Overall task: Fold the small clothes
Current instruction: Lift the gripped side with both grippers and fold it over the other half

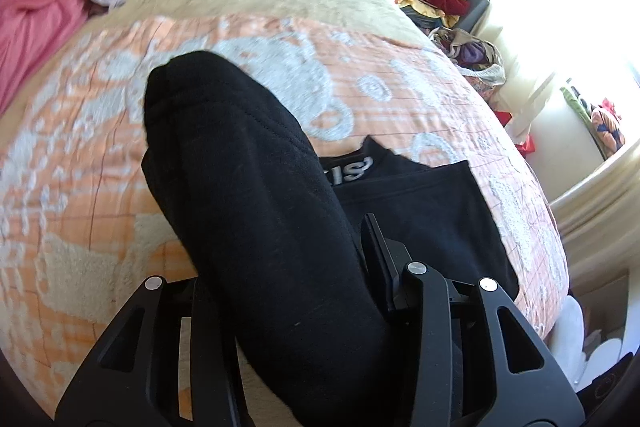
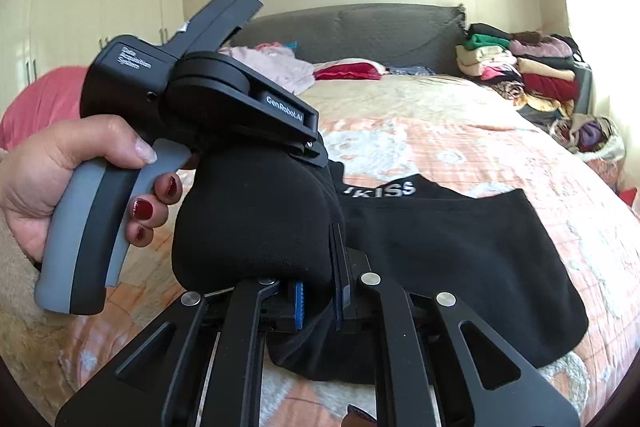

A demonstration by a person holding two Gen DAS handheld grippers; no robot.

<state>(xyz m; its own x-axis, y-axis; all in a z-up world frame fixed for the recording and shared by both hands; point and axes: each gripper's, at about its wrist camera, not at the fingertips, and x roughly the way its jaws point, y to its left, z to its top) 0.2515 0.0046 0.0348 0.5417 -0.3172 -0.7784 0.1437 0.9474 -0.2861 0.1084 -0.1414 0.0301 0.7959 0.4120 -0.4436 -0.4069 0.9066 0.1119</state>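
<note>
The black garment (image 2: 460, 251), soft matte knit with white lettering on its band, lies half flat on the orange patterned bedspread (image 2: 500, 147). My left gripper (image 2: 316, 151) pinches one bunched fold (lifted above the bed); my right gripper (image 2: 320, 303) clamps the near edge.

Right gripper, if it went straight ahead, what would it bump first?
Probably the black garment itself: the right gripper already pinches its raised fold, and more black cloth lies just beyond on the bed. Depth is hard to judge.
</note>
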